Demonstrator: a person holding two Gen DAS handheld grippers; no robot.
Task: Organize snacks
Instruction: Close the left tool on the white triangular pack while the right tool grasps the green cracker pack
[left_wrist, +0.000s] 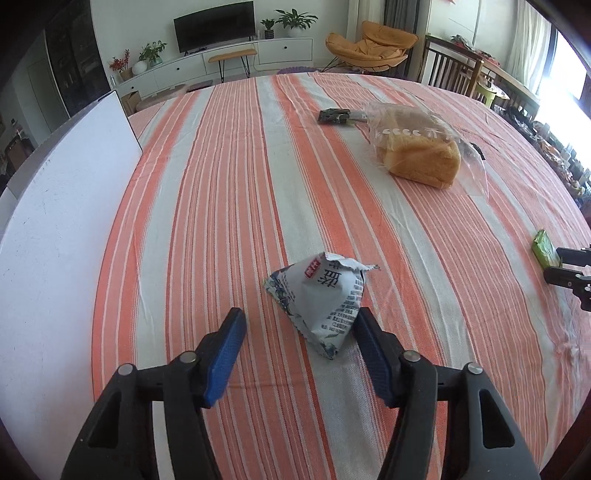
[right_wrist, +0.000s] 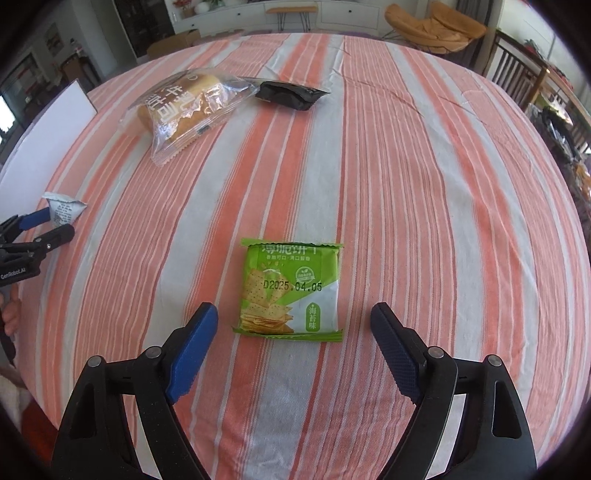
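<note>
**Left wrist view: two small packets, both tongs spread and poised**

Left wrist view, lower centre: the white pouch, puffed and crinkled, sits on the cloth just ahead of the left gripper. Jaws spread; the right pad looks at or very near the pouch's edge, the left pad clear of it. Nothing pinched. Judged light, soft, air-filled, with slick film; best taken across the plump middle, gently, since the torn flap on top would likely slip or rip.

Right wrist view, centre: the green cracker packet lies flat, just ahead of the right gripper, whose jaws stand wide either side, touching nothing. Judged light and thin, with brittle contents. Lying flat gives little to bite, so the side seams or a lifted edge seem the safest hold; a hard squeeze risks breakage.

Upper part of both views: the bagged bread, soft and crushable in loose clear film, beside a dark packet.

Surface: striped tablecloth, woven, orange and grey, some wrinkles; could bunch under the pads. White board at left edge.

Room: TV unit, plants, orange lounge chair, wooden chairs, bright window at right.
</note>
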